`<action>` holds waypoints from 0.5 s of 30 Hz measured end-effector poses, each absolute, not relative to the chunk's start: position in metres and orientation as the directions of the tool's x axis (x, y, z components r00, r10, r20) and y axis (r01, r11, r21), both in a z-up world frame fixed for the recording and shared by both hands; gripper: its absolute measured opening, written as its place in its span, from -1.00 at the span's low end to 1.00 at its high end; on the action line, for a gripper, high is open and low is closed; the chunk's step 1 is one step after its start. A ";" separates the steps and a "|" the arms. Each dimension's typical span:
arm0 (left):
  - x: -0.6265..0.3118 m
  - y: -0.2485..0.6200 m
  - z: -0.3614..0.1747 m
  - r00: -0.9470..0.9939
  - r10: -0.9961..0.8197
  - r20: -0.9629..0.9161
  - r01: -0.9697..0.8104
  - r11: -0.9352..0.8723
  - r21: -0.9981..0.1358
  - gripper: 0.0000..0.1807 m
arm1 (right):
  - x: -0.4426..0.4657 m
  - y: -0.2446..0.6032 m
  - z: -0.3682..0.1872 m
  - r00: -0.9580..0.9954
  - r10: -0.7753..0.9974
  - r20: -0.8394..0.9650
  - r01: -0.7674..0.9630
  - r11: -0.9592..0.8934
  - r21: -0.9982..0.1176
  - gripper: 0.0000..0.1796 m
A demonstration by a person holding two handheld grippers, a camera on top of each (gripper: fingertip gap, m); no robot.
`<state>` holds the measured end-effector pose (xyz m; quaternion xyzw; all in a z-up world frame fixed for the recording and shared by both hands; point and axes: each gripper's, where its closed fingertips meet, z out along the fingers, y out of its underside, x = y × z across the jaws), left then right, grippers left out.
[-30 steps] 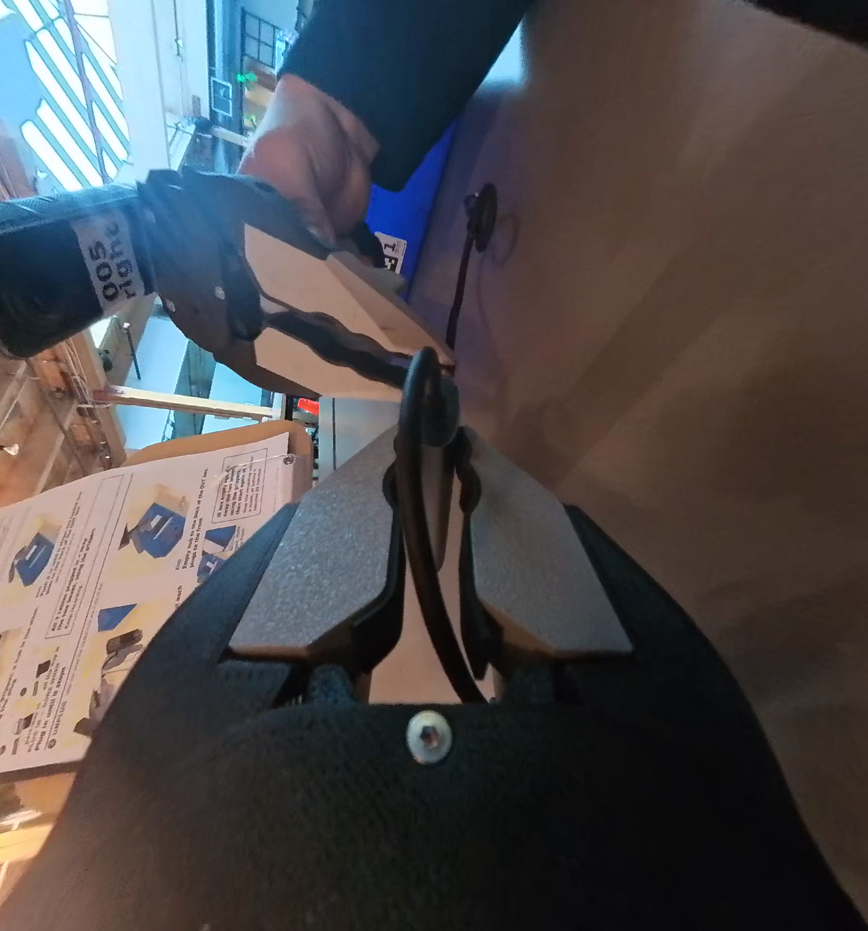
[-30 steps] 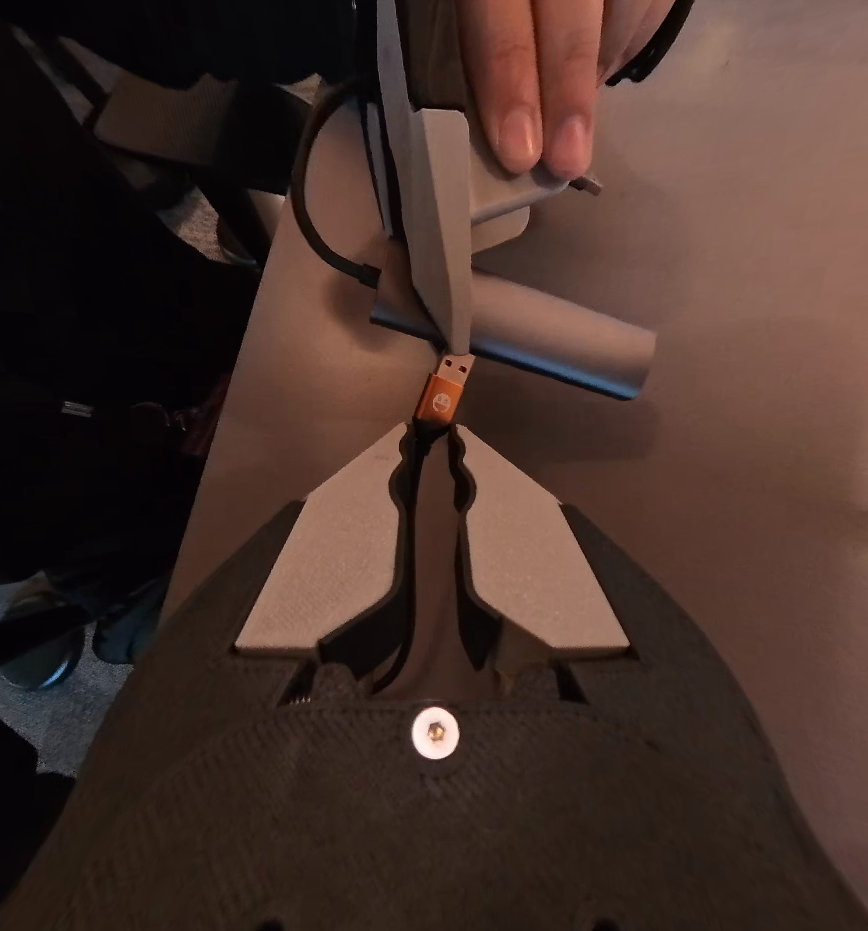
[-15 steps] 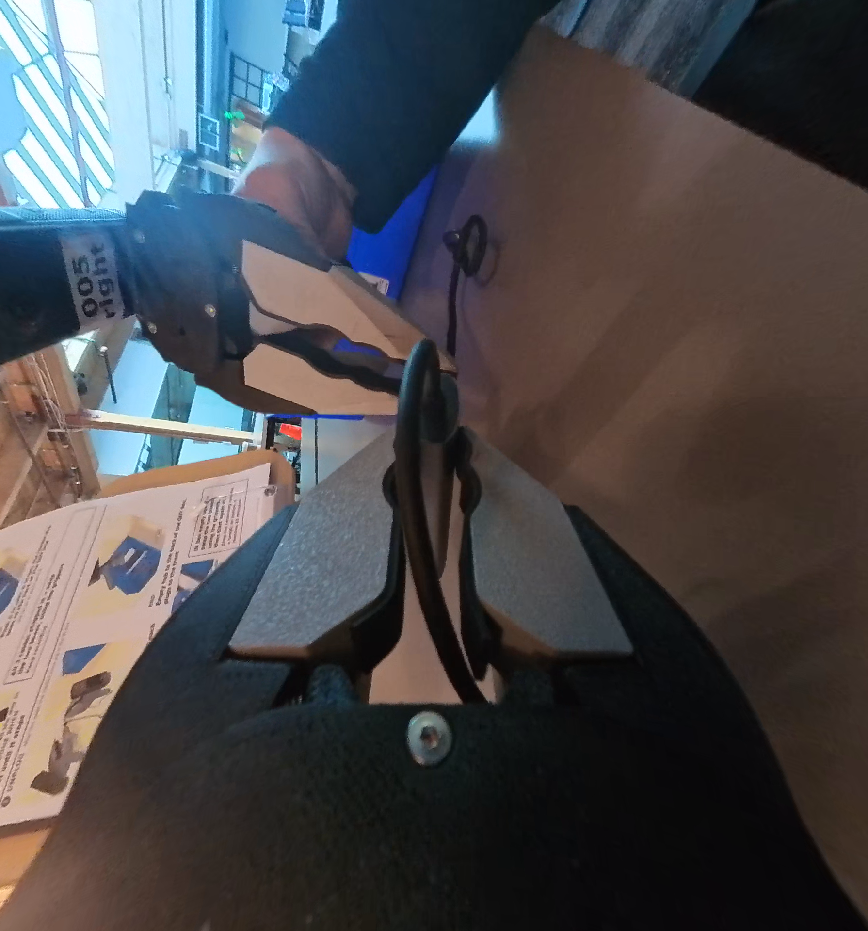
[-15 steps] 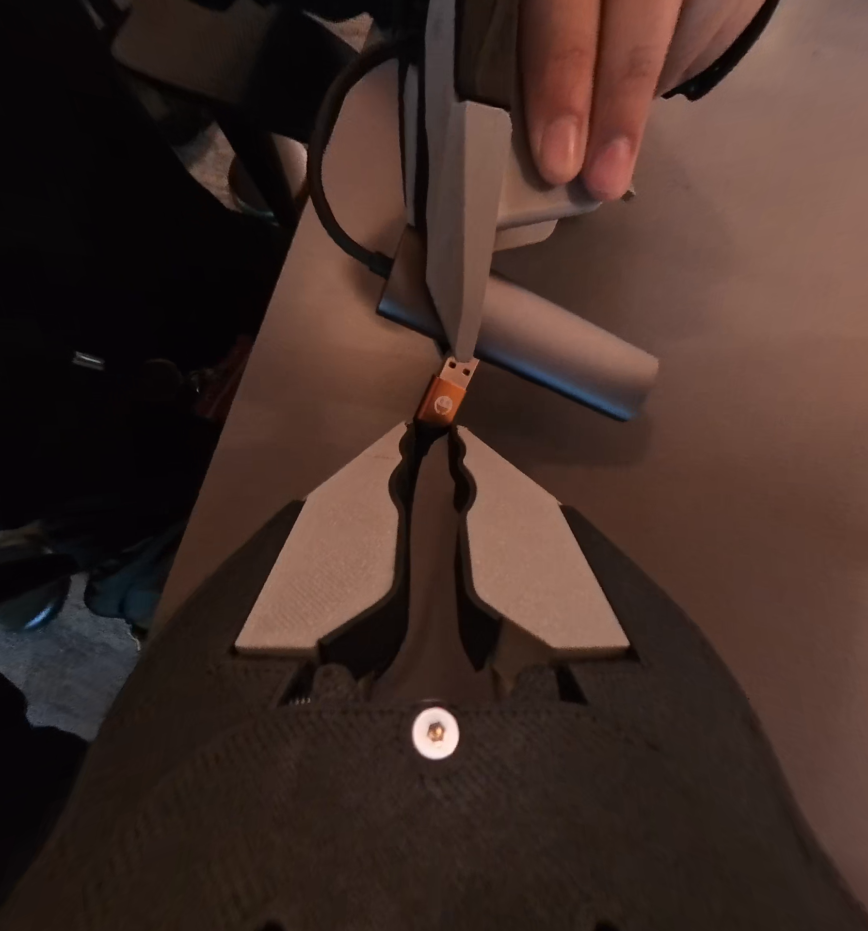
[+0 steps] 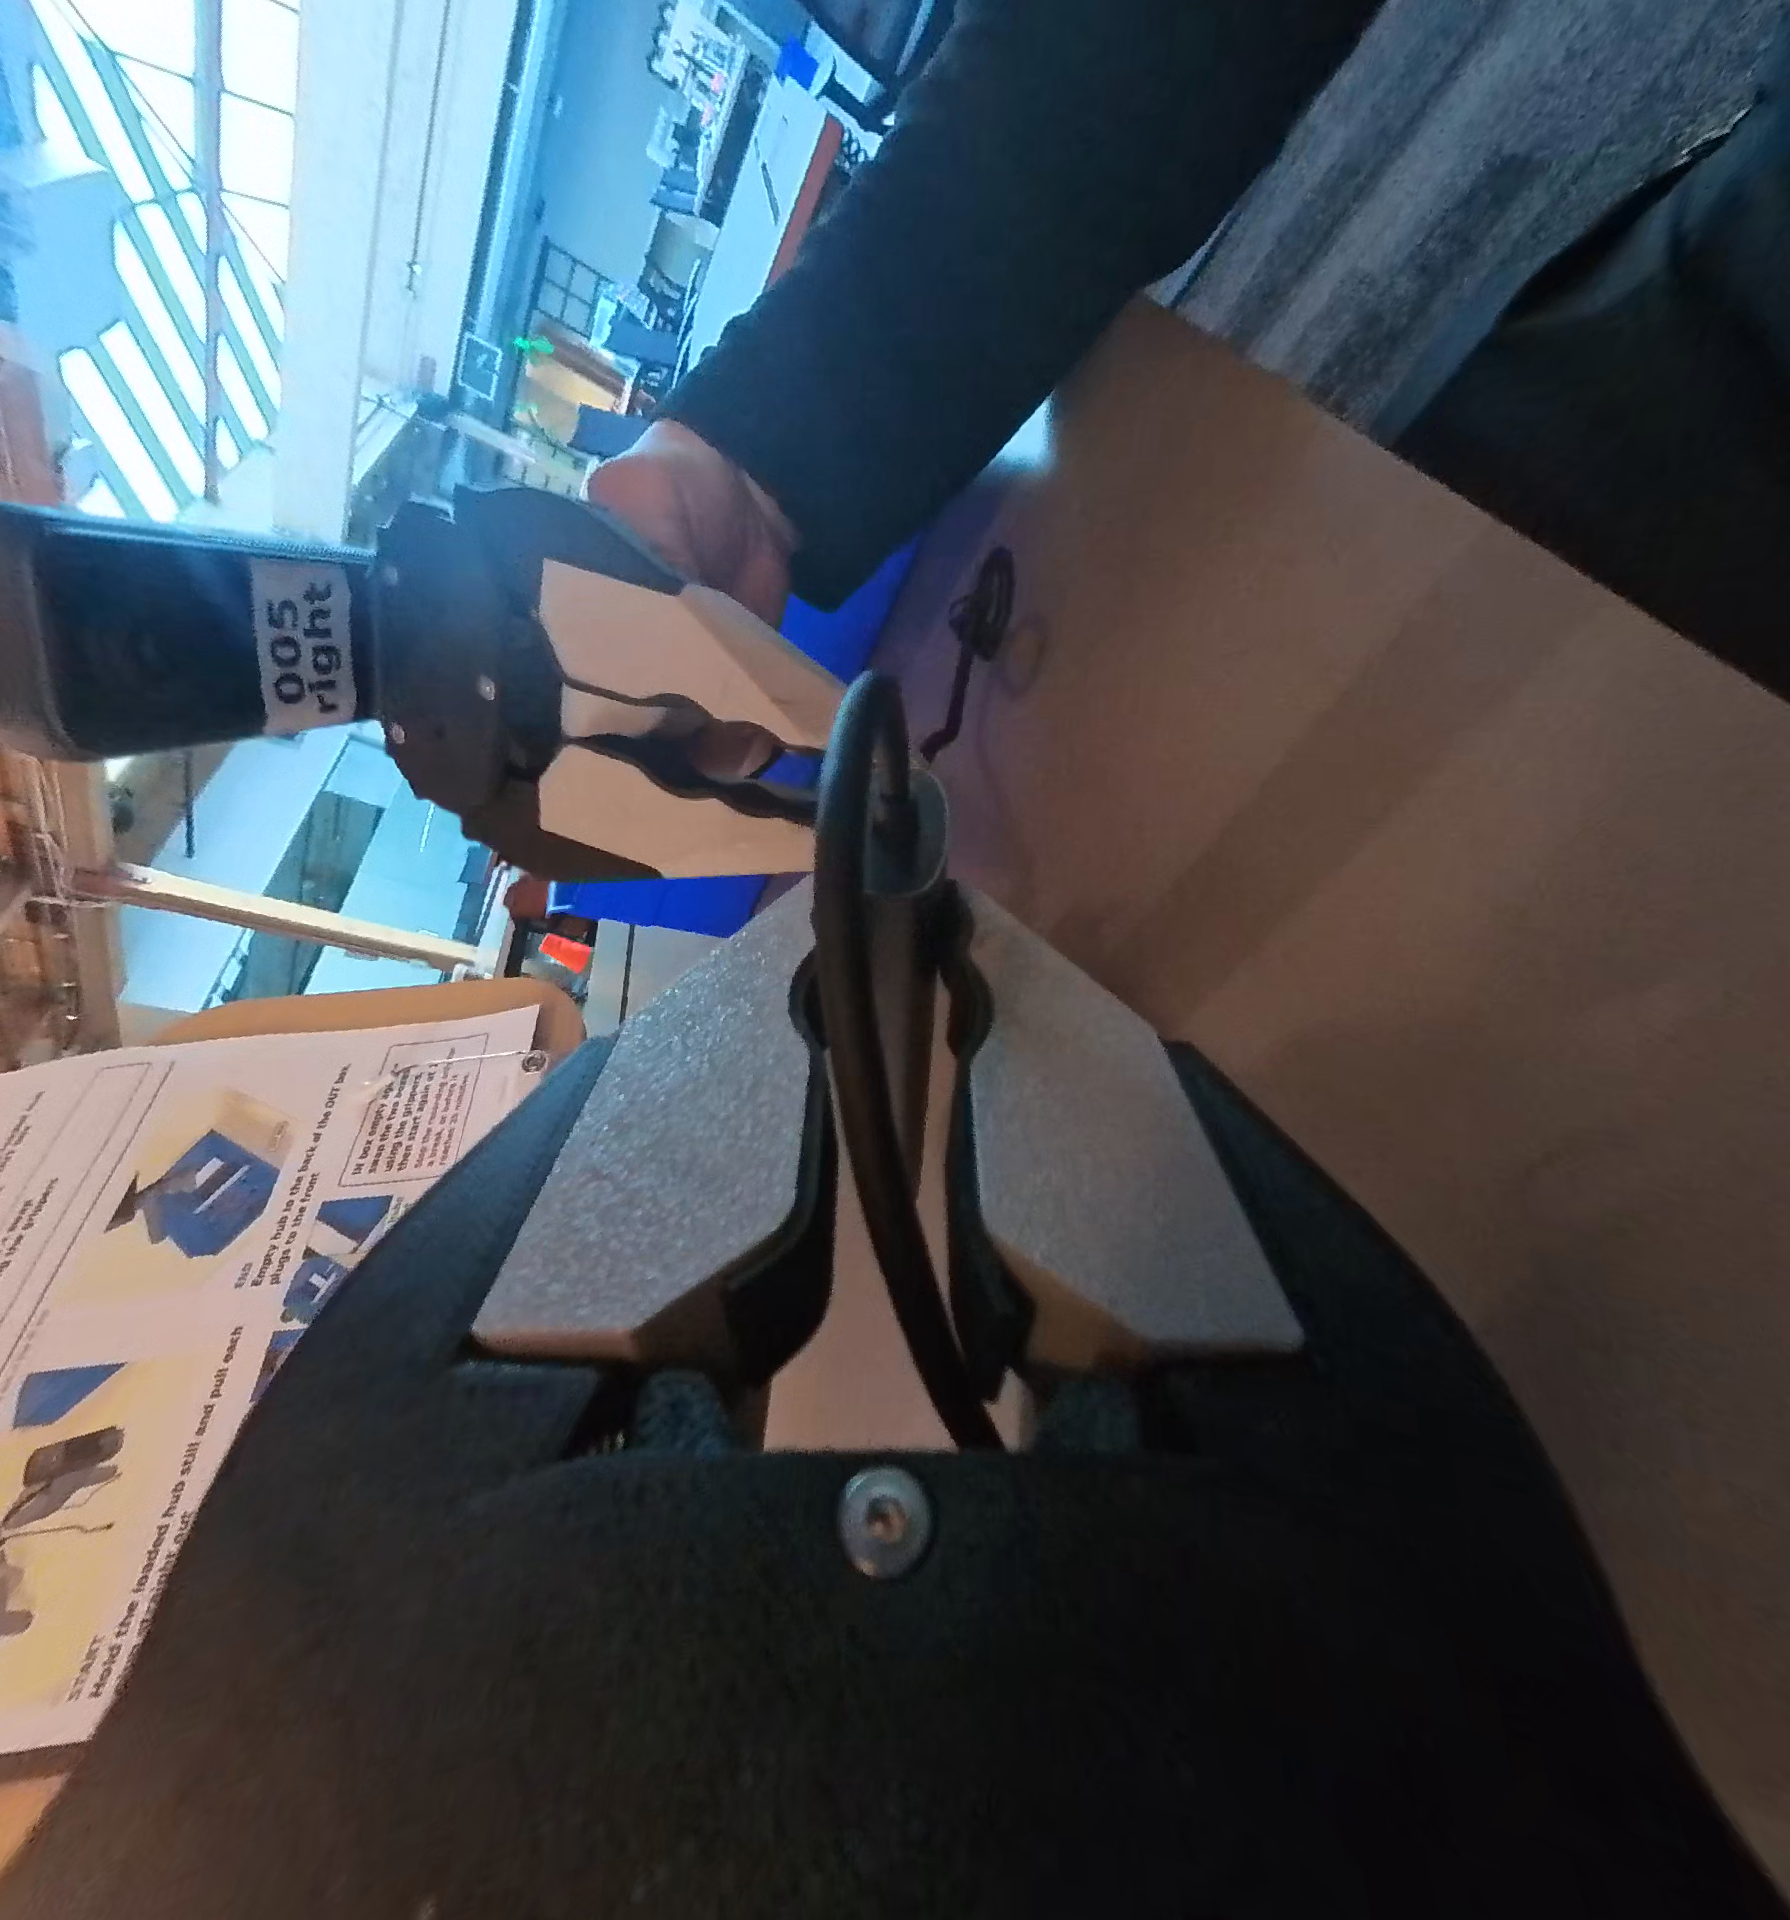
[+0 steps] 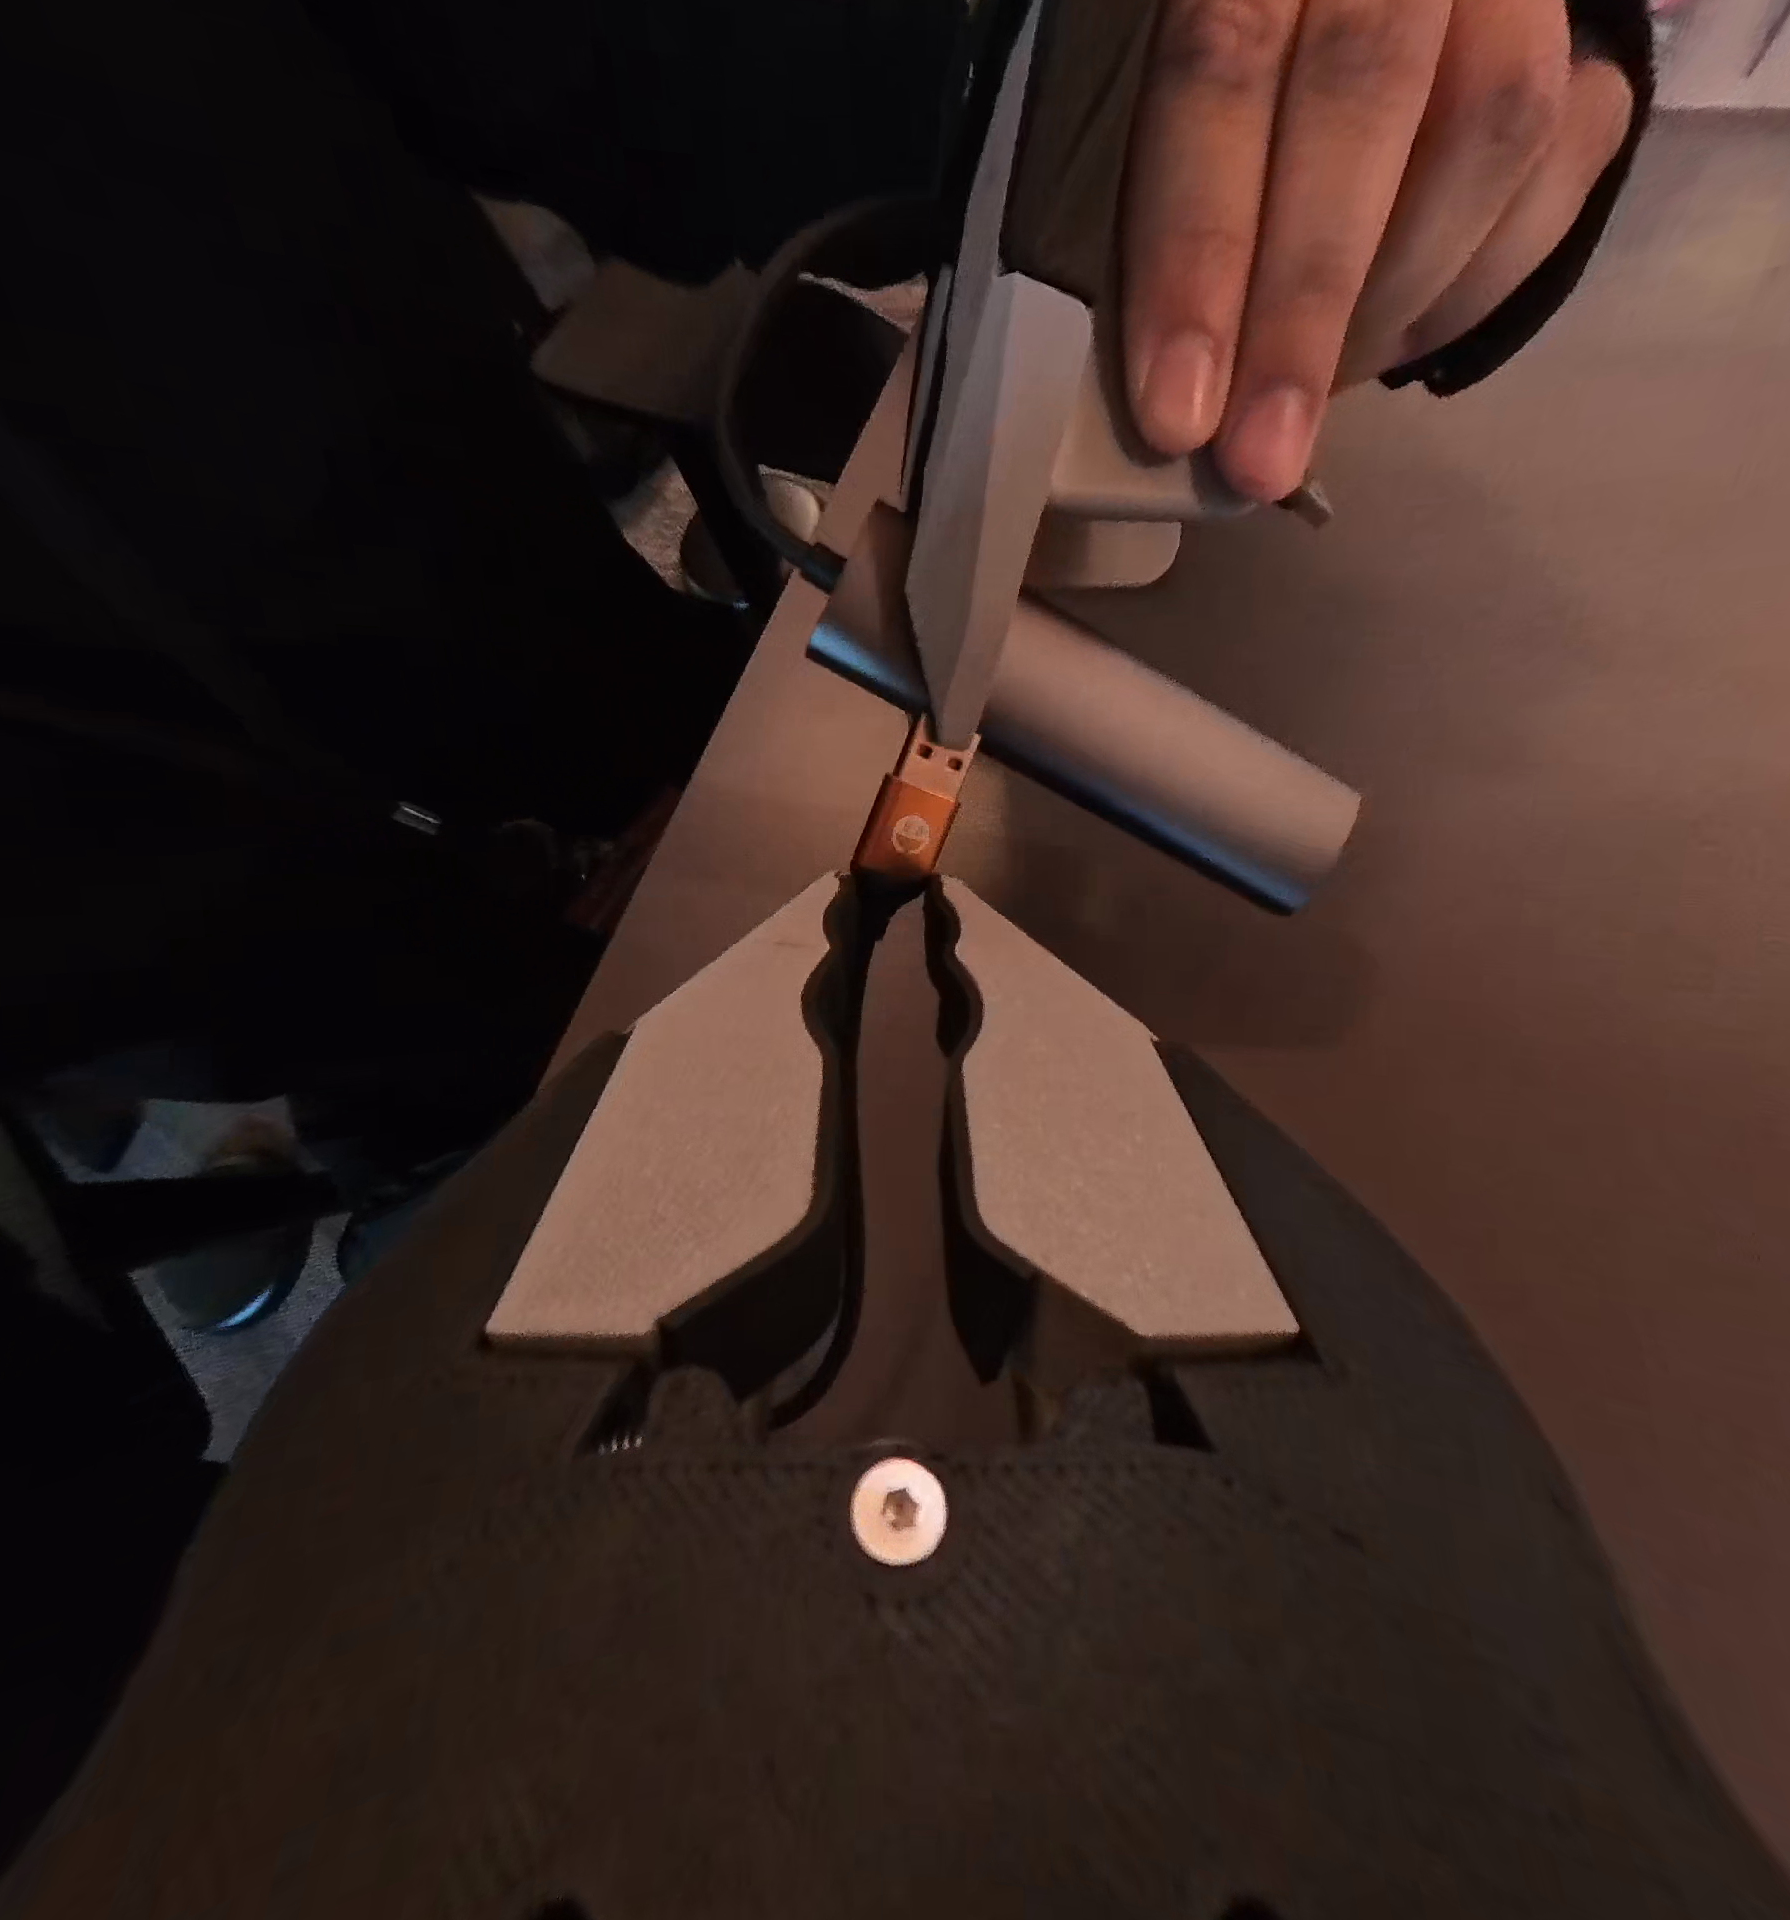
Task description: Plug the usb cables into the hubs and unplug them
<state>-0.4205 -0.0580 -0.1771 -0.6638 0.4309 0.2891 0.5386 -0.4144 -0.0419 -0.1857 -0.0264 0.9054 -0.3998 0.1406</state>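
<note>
Right claw (image 6: 889,891) points forward over the table (image 6: 1493,1039) edge, its two grey fingers (image 6: 1099,1174) drawn close at the tips and clamped on the black cord just behind an orange USB plug (image 6: 906,826). The plug projects beyond the fingertips, its metal end touching the side of the grey hub (image 6: 1130,753); whether it is seated in a port cannot be told, as the other claw's finger covers the spot. Left claw (image 6: 958,623) comes down from above, seen edge-on, gripping the hub across its body near the cabled end; a hand (image 6: 1317,239) rests fingers on that claw's housing. The hub lies tilted, its far end out to the right above the table. In the left wrist view, the left claw (image 5: 886,904) is shut on the hub (image 5: 917,831), with the hub's black cable (image 5: 860,1039) looping back between the fingers. The right claw (image 5: 777,790) approaches from the left at about a right angle, held by a hand (image 5: 693,509) in a dark sleeve (image 5: 974,260). A printed instruction sheet (image 5: 143,1195) sits at lower left.
</note>
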 end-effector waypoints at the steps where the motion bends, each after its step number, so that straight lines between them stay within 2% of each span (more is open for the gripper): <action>1: -0.421 -0.058 -0.177 0.462 -0.260 -0.848 -0.883 -0.048 -0.466 -0.84 | -0.414 -0.042 -0.187 -0.959 -0.160 -0.236 0.065 0.683 -0.727 -0.88; 15: -0.424 -0.055 -0.187 0.453 -0.286 -0.844 -0.889 -0.076 -0.452 -0.84 | -0.417 -0.040 -0.203 -0.966 -0.107 -0.234 0.077 0.748 -0.660 -0.88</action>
